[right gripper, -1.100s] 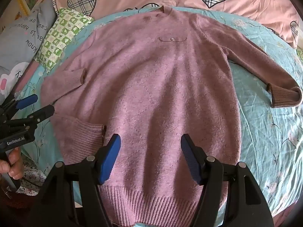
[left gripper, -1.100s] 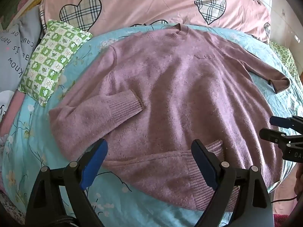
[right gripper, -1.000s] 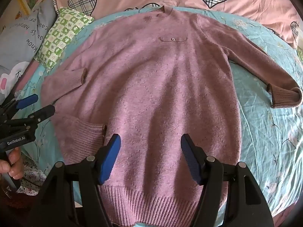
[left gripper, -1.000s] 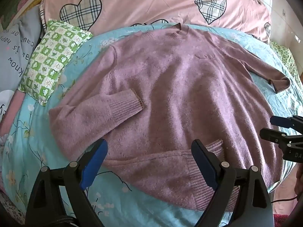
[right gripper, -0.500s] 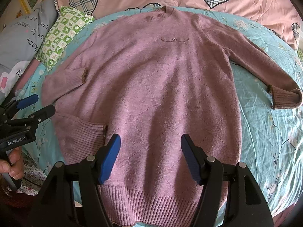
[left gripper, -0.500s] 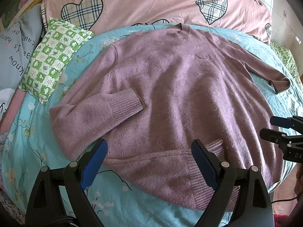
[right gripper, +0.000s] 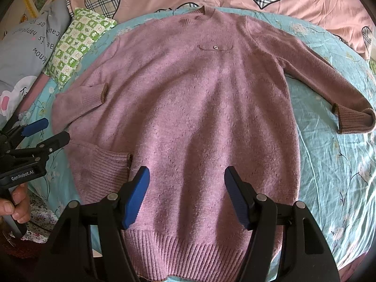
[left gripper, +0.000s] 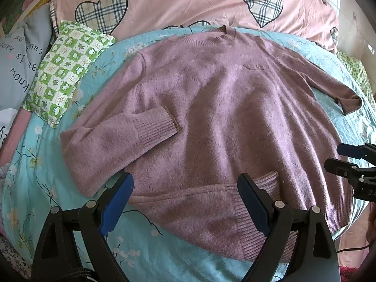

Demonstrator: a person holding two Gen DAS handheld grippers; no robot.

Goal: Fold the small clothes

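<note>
one sweater (right gripper: 188, 108), three pillows (left gripper: 68, 72), two grippers (right gripper: 185, 188)

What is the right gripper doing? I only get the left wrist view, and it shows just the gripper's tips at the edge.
Observer: The right gripper is open. It hovers over the lower front of the sweater, with nothing between its pads.
Operator: Is the hem under it flat? My own fingers hide most of it.
Observer: Yes. In the right wrist view the hem lies flat between the fingers.
Operator: And my left gripper from that side?
Observer: The left gripper is open beside the sweater's edge, and a hand holds its handle.
</note>
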